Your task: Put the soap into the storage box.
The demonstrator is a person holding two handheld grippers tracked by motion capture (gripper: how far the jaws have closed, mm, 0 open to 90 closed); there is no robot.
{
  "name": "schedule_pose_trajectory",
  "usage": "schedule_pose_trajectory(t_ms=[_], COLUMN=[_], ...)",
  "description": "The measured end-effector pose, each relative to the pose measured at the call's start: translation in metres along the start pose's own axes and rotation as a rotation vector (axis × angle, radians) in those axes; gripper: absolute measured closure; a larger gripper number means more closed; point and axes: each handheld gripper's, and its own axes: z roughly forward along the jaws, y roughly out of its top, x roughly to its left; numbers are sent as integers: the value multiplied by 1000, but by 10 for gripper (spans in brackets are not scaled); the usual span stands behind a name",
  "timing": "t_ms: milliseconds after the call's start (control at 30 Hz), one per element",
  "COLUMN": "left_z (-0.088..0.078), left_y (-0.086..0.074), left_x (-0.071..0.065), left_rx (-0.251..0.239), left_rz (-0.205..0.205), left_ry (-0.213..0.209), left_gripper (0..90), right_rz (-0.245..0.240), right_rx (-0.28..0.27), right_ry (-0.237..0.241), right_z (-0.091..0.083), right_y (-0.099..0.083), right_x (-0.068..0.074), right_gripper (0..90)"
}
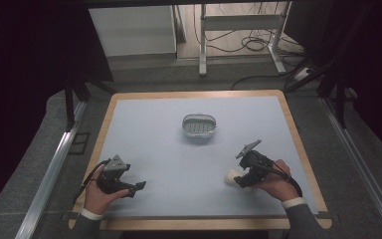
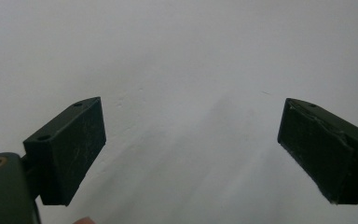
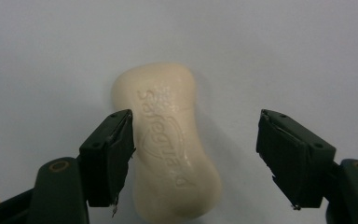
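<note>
So the right gripper [image 3: 193,158] straddles the soap [image 3: 170,140] at the table's [image 1: 154,129] five o'clock, jaws half-wide, not pinching yet. Left gripper [image 2: 191,154] idles wide at seven o'clock, likely waiting.

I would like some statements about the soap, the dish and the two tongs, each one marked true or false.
1. The bar of soap lies between the jaws of the right tongs. True.
2. The soap already rests inside the metal dish. False: it lies on the table, near the right tongs, apart from the dish.
3. The left tongs stand open with nothing between them. True.
4. The right tongs are clamped on the soap. False: the far jaw stands clear of it.
5. The soap bears raised lettering. True.
</note>
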Motion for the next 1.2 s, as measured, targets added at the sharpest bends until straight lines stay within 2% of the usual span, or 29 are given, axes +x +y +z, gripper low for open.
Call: schedule_pose_trajectory(t_ms=[133, 167, 233, 267, 300, 467, 633, 733, 900, 933, 1200], left_z=[1, 1, 1, 1, 1, 1, 0, 1, 1, 2, 1], left_y=[0, 0, 0, 0, 0, 0, 0, 0, 0, 0, 0], left_x=[0, 0, 0, 0, 0, 0, 0, 0, 0, 0, 0], left_rx=[1, 2, 2, 2, 2, 3, 2, 3, 4, 6, 0], left_rz=[1, 2, 2, 2, 2, 3, 2, 2, 3, 4, -1], left_ry=[-1, -1, 0, 0, 0, 0, 1, 1, 1, 1, 1], left_gripper=[80, 80, 80, 80, 80, 80, 80, 80, 80, 80, 80], right_rz=[-13, -25, -36, -36, -49, -65, -94, -87, -101, -94, -80], right_rx=[37, 68, 92, 92, 115, 146, 175, 188, 183, 164, 115], right_ry=[24, 32, 38, 38, 45, 49, 51, 44, 42, 31, 3], right_z=[4, 8, 12, 12, 15, 20, 24, 24, 20, 14, -2], right_y=[2, 3, 5, 5, 6, 10, 12, 13, 13, 14, 16], right_x=[2, 3, 4, 4, 6, 8, 10, 10, 10, 7, 4], right_gripper=[274, 274, 281, 281, 301, 360, 490, 494, 495, 496, 497])
